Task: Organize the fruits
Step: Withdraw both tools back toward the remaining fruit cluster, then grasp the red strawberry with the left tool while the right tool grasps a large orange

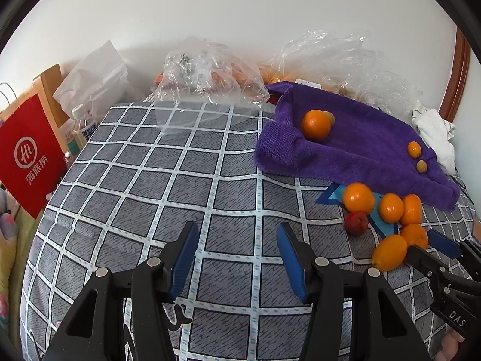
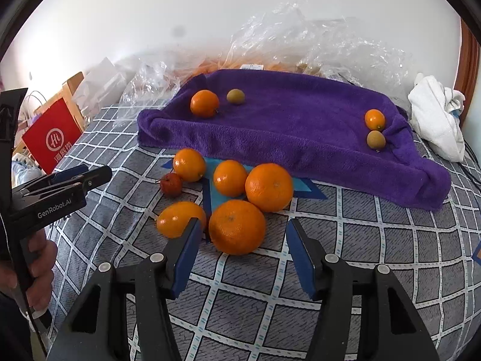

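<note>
At the far left a red paper bag with white lettering (image 2: 51,138) is seen beside the grey checked cloth (image 1: 180,180). The left gripper (image 1: 237,258) is held above bare cloth, jaws spread and empty. Further right, 5 round orange citrus fruits (image 2: 237,227) and 1 small red fruit (image 2: 170,184) are clustered just before the right gripper (image 2: 242,251), whose jaws are parted, nothing grasped. Behind them, on the purple plush towel (image 2: 300,132), 4 smaller fruits are laid. A crumpled white cloth (image 2: 436,123) is seen rightmost.
</note>
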`<state>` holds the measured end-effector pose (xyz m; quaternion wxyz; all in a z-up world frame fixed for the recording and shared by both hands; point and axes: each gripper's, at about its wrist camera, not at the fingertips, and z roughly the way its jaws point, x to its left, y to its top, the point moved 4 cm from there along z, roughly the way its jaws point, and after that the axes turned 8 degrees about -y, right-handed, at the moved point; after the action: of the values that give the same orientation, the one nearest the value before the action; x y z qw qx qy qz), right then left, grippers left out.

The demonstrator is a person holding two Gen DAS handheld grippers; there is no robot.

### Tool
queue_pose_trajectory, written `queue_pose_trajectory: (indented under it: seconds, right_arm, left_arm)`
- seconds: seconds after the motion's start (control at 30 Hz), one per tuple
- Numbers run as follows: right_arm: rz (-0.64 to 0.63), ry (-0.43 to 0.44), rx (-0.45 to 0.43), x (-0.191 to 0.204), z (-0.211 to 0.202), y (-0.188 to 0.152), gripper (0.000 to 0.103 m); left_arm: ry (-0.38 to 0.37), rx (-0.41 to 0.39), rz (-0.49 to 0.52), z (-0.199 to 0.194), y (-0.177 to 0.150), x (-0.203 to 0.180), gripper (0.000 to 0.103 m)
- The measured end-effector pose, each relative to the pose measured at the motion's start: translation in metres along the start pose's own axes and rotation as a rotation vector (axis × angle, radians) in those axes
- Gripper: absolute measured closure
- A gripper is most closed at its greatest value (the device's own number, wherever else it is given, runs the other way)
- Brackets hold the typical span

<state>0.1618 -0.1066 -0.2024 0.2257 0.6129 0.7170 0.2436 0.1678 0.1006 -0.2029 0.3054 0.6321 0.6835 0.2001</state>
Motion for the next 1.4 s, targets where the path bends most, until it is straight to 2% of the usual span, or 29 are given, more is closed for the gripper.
queue_pose_trajectory:
  seconds: [0.07,0.17,0.3,0.43,0.57,0.7,0.8,0.9,1.1,1.27,1.4]
  right_arm:
    - [-0.008,-0.014,0.006,0.002,0.006,0.0,0.05]
    - [0.006,0.007,0.022,0.001,0.011,0.001,0.061]
    - [0.005,-0.028,-0.008,-0.006,0.001,0.0,0.061]
    - [0.033,-0.084,-0.044,-0.031,-0.015,-0.003,0.061]
    - [0.08,-0.13,-0.06,-0.066,-0.024,-0.006,0.061]
    - [0.133,-0.194,-0.054,-0.101,-0.025,-0.01,0.061]
    - [0.165,-0.232,-0.053,-0.121,-0.026,-0.011,0.061]
    - [0.185,-0.238,-0.057,-0.134,-0.027,-0.011,0.061]
    - [0.189,-0.247,-0.078,-0.141,-0.028,-0.006,0.061]
    - [0.173,-0.252,-0.091,-0.139,-0.025,-0.002,0.061]
    - [0.173,-0.24,-0.092,-0.137,-0.021,0.0,0.061]
  left_arm:
    - [-0.009,0.006,-0.015,0.001,-0.002,0.002,0.051]
    - [-0.026,0.025,-0.02,0.004,-0.004,0.001,0.051]
    - [-0.05,0.059,-0.019,0.011,-0.009,-0.002,0.051]
    - [-0.024,0.063,0.02,0.012,-0.013,-0.005,0.05]
    - [-0.024,0.071,0.003,0.012,-0.015,-0.005,0.038]
    - [-0.004,0.082,-0.018,0.011,-0.015,-0.006,0.036]
    - [-0.05,0.096,-0.035,0.01,-0.013,-0.012,0.036]
    - [-0.111,0.074,-0.061,0.005,-0.006,-0.024,0.036]
    - [-0.132,0.031,0.009,0.003,0.012,-0.058,0.035]
    - [-0.166,0.057,-0.007,0.018,0.016,-0.072,0.036]
    - [-0.165,0.075,0.01,0.028,0.014,-0.08,0.036]
